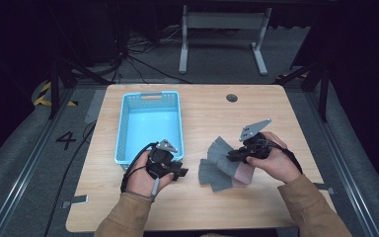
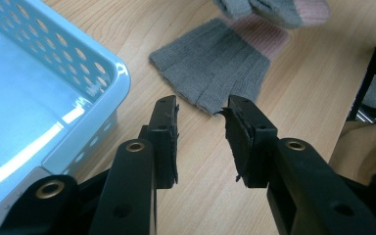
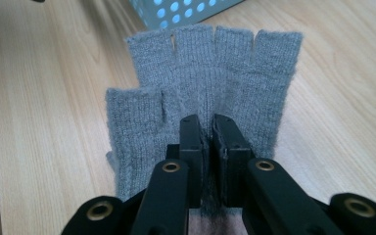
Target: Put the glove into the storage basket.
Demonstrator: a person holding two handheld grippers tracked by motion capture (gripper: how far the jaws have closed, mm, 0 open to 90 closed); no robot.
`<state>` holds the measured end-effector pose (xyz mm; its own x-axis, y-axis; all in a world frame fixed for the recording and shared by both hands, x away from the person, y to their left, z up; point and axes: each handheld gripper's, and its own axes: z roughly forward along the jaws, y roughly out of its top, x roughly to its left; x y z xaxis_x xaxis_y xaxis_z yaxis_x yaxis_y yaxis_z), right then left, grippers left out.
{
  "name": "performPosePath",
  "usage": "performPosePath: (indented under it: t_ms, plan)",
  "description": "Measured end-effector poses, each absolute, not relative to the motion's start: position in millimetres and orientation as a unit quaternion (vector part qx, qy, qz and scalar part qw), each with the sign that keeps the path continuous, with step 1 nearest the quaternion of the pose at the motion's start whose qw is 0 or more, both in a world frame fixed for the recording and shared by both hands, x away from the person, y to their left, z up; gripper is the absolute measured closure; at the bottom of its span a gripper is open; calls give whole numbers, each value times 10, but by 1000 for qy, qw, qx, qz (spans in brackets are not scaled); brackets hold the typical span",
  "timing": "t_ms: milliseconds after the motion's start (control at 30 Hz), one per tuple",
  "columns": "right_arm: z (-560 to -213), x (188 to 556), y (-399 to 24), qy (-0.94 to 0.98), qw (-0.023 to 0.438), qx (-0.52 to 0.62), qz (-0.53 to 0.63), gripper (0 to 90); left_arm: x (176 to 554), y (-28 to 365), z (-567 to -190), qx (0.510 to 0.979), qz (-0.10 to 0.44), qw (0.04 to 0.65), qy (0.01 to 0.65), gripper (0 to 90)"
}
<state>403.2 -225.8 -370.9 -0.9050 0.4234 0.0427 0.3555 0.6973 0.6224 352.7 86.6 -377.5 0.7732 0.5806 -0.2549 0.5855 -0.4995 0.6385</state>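
In the high view, the wooden table (image 1: pixel 202 207) takes the middle of the frame, and the light blue basket (image 1: pixel 123 128) stands on its upper left part. Two grey fingerless gloves with pink cuffs lie right of the centre, one partly over the other.

The right gripper (image 1: pixel 233 156) is right of the centre of the high view, in the person's right hand (image 1: pixel 276 160). In the right gripper view, its two black jaws rise from the bottom middle and stand almost together, with only a thin slit between them. They pinch the knitted fabric of the upper glove (image 3: pixel 210 78) near its palm. The four short finger parts of this glove spread toward the top of the frame, and the thumb part is at the left.

The left gripper (image 1: pixel 181 173) is lower left of the centre in the high view, just below the basket corner. In the left gripper view, its jaws stand clearly apart and hold nothing; bare wood shows between them. The lower glove (image 2: pixel 215 63) lies flat just above the jaw tips, not touching them. The basket wall is at the left side there.
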Motion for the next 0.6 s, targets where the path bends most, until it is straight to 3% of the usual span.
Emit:
performPosePath:
  t_ms: [600]
  plan:
    - [-3954, 4002, -2086, 939, 28, 188, 285, 842, 3539, 764, -3858, 871, 7, 375, 317, 615]
